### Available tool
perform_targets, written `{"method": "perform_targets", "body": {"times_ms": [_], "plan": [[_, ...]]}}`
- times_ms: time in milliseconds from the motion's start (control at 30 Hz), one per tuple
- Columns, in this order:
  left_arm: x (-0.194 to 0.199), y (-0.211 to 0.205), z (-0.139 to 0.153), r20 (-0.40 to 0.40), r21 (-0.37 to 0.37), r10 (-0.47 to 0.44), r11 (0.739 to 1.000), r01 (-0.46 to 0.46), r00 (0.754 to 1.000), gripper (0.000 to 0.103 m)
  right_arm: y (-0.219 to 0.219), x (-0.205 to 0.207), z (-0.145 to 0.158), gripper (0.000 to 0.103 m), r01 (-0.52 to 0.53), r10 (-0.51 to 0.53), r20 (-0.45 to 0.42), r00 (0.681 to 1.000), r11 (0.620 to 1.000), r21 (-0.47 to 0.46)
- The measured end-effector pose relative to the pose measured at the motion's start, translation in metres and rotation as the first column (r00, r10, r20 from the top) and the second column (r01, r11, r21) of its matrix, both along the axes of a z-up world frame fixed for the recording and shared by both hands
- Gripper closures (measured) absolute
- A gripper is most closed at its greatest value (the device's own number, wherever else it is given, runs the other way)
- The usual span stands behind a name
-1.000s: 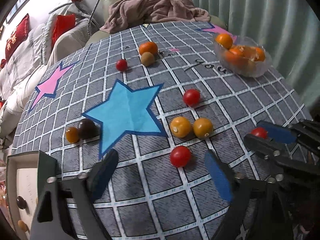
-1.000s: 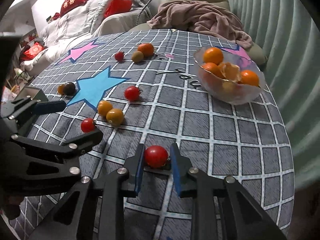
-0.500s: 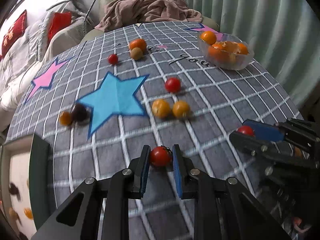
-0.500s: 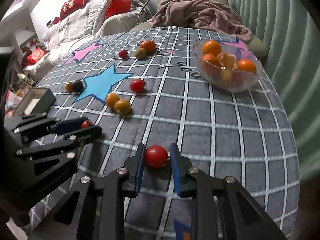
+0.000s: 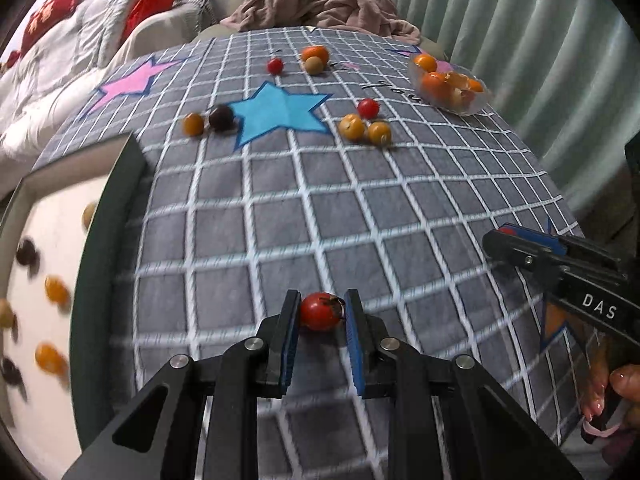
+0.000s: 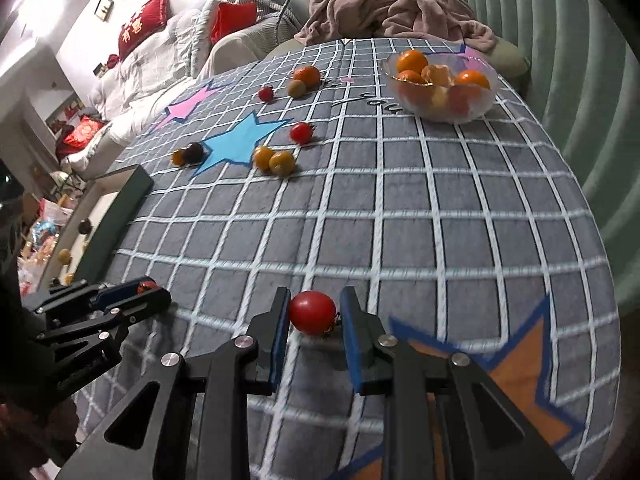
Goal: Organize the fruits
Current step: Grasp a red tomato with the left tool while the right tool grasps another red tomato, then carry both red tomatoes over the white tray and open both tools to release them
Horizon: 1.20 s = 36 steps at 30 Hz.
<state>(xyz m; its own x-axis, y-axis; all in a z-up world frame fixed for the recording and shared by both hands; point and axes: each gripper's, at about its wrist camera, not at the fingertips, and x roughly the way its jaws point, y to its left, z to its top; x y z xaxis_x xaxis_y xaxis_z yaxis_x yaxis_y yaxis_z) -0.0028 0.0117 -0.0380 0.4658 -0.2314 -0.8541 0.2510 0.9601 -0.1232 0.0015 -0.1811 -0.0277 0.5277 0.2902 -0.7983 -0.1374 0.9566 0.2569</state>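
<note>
Pinching a tomato (image 5: 320, 311) in each gripper (image 5: 320, 316) (image 6: 314, 314), we risk one slipping out if we swing toward the box (image 5: 116, 208) too fast.

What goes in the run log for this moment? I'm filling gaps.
left gripper: shut on red tomato | right gripper: shut on second red tomato | box: left, holds fruit

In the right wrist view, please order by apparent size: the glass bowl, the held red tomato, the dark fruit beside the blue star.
1. glass bowl
2. red tomato in the right gripper; nearness to the camera enlarges it
3. dark fruit, far off, so its true size against the tomato is unsure
</note>
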Motion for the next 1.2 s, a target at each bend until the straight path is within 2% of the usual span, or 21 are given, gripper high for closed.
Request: {"method": "perform_targets", "body": {"times_ms": [333,600,900,1200], "plan": [[-0.029,0.022,0.018,0.029,-0.016,0.029,0.999,-0.028,0.999,0.079,0.013,-0.022,0.003,0.075,0.008,-0.007,-0.025,1.0,1.0,0.027],[-0.04,0.043,0.038,0.068,-0.042,0.059,0.998,-0.056,0.996,0.079,0.034,-0.027,0.026,0.075,-0.025,0.024,0.007,1.0,1.0,0.009],[-0.051,0.077,0.061,0.123,-0.075,0.11,0.992,-0.101,0.986,0.079,0.078,-0.028,0.054,0.075,-0.1,0.1,0.05,0.994,0.995,-0.006],[-0.057,0.137,0.071,0.165,-0.08,0.212,0.976,-0.201,0.963,0.079,0.139,-0.021,0.073,0.075,-0.204,0.204,0.074,0.976,0.979,-0.011]]}}
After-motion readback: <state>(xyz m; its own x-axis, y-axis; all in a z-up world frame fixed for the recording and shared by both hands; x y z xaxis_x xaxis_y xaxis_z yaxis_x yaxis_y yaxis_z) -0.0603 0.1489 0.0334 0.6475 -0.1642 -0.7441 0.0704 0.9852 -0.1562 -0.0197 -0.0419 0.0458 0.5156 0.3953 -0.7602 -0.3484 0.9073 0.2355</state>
